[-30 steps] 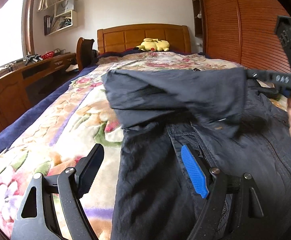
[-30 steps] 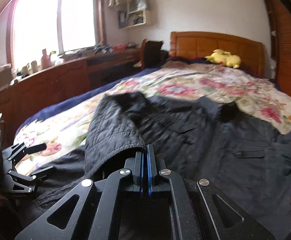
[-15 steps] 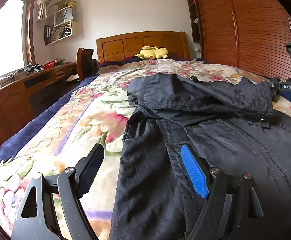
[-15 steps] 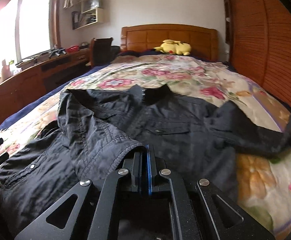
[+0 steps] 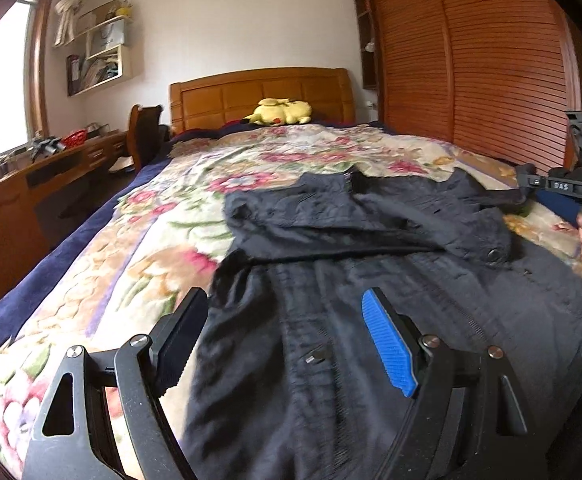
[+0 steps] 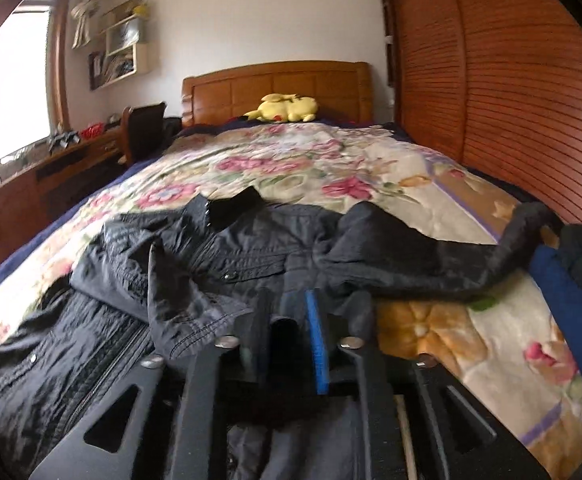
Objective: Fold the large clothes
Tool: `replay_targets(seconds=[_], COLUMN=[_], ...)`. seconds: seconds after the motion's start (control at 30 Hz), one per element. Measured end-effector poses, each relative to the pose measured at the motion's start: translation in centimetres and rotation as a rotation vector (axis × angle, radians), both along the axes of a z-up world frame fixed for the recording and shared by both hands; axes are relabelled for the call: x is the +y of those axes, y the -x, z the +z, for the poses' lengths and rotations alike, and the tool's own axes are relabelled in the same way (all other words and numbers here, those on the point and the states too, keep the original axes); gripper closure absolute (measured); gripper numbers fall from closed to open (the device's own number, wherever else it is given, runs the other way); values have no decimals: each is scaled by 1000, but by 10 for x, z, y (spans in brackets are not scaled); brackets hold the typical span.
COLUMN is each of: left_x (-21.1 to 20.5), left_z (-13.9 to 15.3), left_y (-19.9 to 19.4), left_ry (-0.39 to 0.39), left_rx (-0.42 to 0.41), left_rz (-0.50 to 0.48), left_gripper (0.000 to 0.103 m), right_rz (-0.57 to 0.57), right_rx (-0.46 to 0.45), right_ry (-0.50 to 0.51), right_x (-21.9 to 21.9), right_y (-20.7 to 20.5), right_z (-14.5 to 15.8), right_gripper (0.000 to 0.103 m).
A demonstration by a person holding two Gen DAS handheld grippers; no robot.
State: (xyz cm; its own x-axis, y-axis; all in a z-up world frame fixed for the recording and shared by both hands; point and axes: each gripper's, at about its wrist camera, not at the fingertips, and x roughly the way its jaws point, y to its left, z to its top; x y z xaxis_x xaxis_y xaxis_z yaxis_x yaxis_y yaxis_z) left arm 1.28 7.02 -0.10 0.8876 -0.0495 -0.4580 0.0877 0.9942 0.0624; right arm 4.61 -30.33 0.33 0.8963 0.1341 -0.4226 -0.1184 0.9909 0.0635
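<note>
A large dark jacket (image 5: 371, 280) lies on the floral bedspread (image 5: 139, 248), its left sleeve folded across the chest. My left gripper (image 5: 279, 336) is open and empty, just above the jacket's lower left front. In the right wrist view the jacket (image 6: 231, 248) fills the near bed, its right sleeve (image 6: 451, 256) stretched out to the right. My right gripper (image 6: 287, 312) is open over the jacket, the folded sleeve's cuff (image 6: 195, 320) lying free just left of it. The right gripper also shows at the right edge of the left wrist view (image 5: 563, 186).
A yellow plush toy (image 5: 283, 112) lies by the wooden headboard (image 5: 259, 96). A wooden desk (image 5: 31, 184) and a chair (image 5: 143, 136) stand left of the bed. A slatted wooden wardrobe (image 5: 491, 60) runs along the right. Blue and dark cloth (image 6: 571, 280) lies at the bed's right edge.
My right gripper carried the left sleeve across the jacket to the right, laid it on the chest and opened, letting the cuff go. My left gripper stayed open.
</note>
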Motion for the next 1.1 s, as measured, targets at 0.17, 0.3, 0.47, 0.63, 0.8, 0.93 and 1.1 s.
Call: replay_targets(seconds=[0.17,0.3,0.47,0.63,0.8,0.93,1.1], left_x=[-27,-45,-66,-79,-85,-88,-84], left_z=[12,16,15,4,-9,-16,-15], left_y=[-12,-23,-36,-43,-47,-47,-43], left_ry=[-9,0,1,7,13,16,37], left_rx=[-18,-18,-12,6,33,44,28], left_rz=[-46,-82,-113,-134,-154,-167,-171], left_gripper=[23,23,23,23,23,23,23], right_rz=[62,107,166,192,226,254,272], right_rx=[-30,-26,12,55,88,120,154], right_ry=[-54,-12,2,39,37,34,51], right_x=[1,9,9,15,18,16,19], right_y=[12,17,7,0,-3,-4,-7], right_z=[1,-5,-11,-13,-16,-22,-30], right_gripper=[44,44,44,44,44,44,44])
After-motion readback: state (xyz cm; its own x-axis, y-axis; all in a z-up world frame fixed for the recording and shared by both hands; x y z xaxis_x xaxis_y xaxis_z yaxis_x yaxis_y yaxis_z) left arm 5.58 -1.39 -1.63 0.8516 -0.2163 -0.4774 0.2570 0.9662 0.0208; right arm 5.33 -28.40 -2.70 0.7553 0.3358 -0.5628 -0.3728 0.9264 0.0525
